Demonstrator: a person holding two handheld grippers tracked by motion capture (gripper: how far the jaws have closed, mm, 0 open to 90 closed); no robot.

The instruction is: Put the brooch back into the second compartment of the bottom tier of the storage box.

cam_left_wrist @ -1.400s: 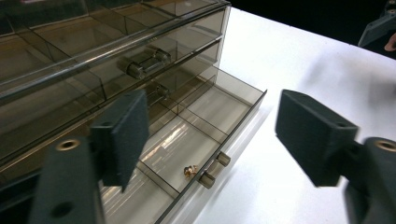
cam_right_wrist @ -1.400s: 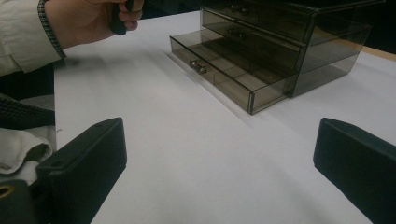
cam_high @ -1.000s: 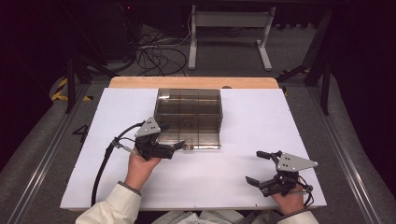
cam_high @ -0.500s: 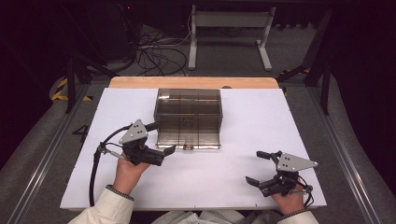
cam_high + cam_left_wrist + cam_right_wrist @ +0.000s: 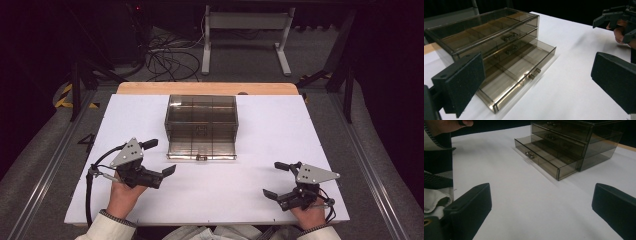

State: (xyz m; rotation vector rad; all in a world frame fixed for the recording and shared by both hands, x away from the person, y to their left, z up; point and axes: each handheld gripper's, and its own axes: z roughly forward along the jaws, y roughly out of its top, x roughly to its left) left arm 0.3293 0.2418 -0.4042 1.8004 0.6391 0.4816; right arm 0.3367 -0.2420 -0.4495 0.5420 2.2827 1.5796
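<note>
While jaws gape: two hand-held grippers (image 5: 160, 157), one organizer (image 5: 201, 127).

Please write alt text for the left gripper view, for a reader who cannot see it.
A smoky transparent drawer box sits on a white table, its bottom drawer pulled out and apparently empty. The left hand-held gripper frames it, open.

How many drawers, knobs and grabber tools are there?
Drawers: 3, in the smoky drawer box; only the bottom drawer is pulled out.
Knobs: 3, including the bottom drawer's knob.
Grabbers: 2, left gripper and right gripper.
Total: 8.
</note>
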